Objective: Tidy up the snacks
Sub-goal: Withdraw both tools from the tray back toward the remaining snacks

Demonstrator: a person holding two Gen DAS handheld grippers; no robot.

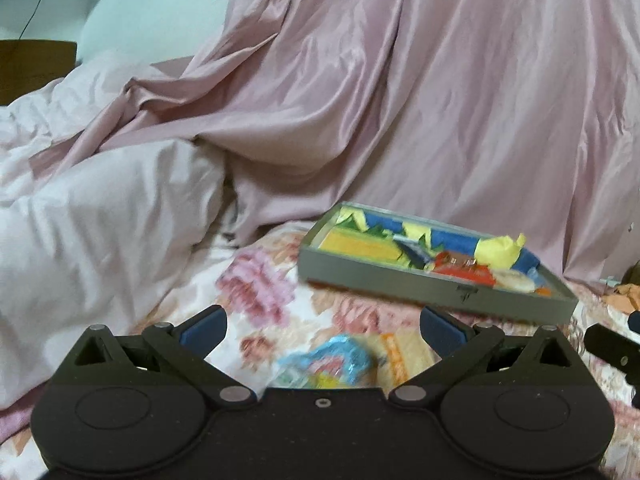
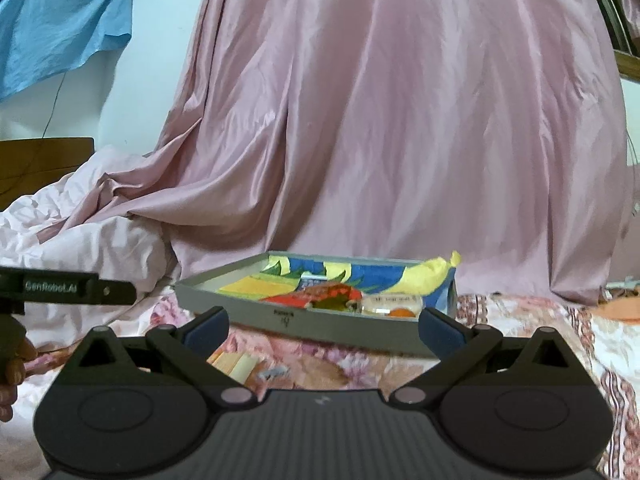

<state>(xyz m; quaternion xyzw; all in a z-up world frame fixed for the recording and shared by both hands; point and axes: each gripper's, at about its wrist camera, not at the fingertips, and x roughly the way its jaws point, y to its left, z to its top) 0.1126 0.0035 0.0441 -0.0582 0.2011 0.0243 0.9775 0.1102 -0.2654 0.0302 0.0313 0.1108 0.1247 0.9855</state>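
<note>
A large pink satin sheet [image 2: 400,120] hangs in long folds across the back and spills down onto the bed. To its left lies a crumpled pale pink quilt [image 1: 88,216], bunched up and touching the sheet's lower edge. Beneath both spreads a floral bedspread [image 1: 264,288] printed with pink roses on cream. Behind the quilt stands a brown wooden headboard [image 2: 44,160], set against a pale wall [image 2: 160,40]. A blue cloth [image 2: 60,28] hangs on that wall at the upper left, and a thin dark cord [image 2: 56,100] runs down from it. At the far right edge sits something orange [image 2: 618,308], perhaps fabric, too blurred to tell.
</note>
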